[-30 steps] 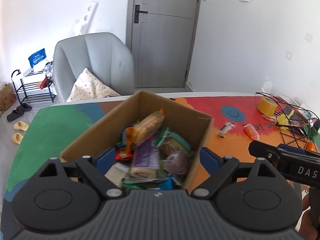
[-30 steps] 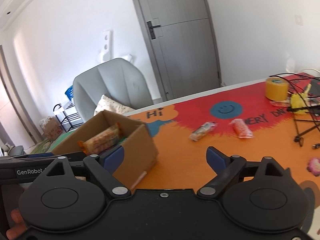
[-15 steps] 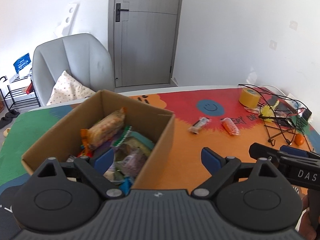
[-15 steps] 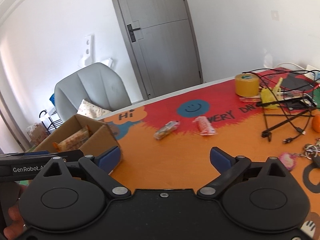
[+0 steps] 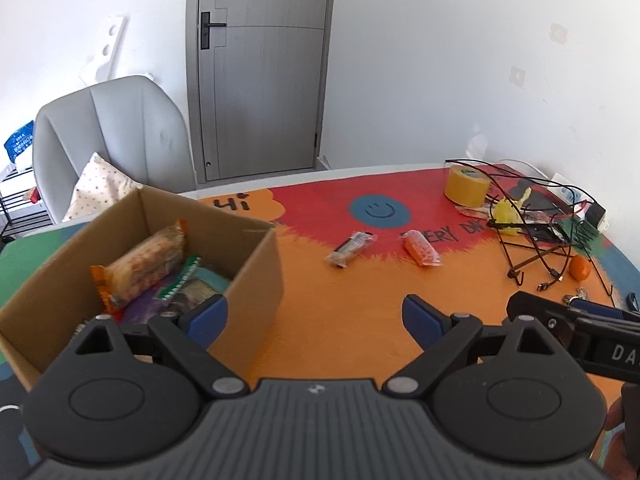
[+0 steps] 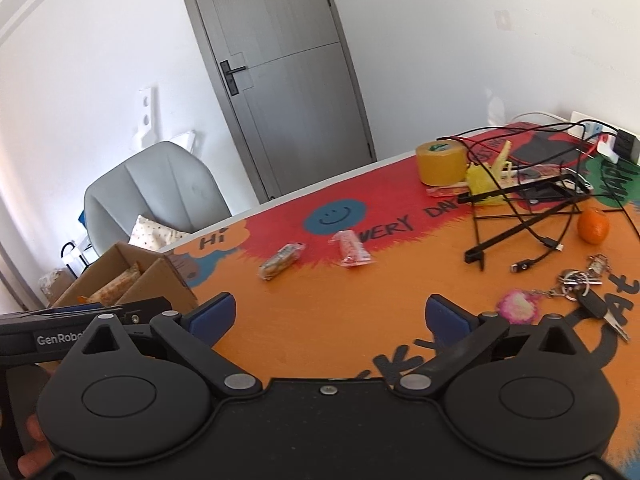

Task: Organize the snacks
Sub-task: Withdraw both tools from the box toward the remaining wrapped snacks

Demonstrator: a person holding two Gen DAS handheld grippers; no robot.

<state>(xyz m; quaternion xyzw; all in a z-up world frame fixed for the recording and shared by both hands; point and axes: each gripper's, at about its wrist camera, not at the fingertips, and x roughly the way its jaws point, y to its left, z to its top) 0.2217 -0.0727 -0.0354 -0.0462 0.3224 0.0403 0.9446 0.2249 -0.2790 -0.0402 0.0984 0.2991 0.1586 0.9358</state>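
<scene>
A cardboard box (image 5: 256,276) holding several snack packets stands at the left of the table; it also shows in the right wrist view (image 6: 160,276). Two snacks lie loose on the orange and red tabletop: a clear-wrapped bar (image 5: 351,248) (image 6: 281,266) and an orange-pink packet (image 5: 420,248) (image 6: 352,254). My left gripper (image 5: 314,316) is open and empty, held above the table just right of the box. My right gripper (image 6: 328,318) is open and empty, held above the orange area, short of both loose snacks.
A yellow tape roll (image 5: 466,186), a black wire stand with cables (image 6: 520,216), a yellow object (image 6: 486,178), an orange fruit (image 6: 594,226) and keys with a pink charm (image 6: 560,292) crowd the right side. A grey chair (image 5: 116,136) stands behind the table.
Both grippers have swung to the right, away from the box. The left gripper was over the box and now faces the open table; the loose snacks sit more central in both views.
</scene>
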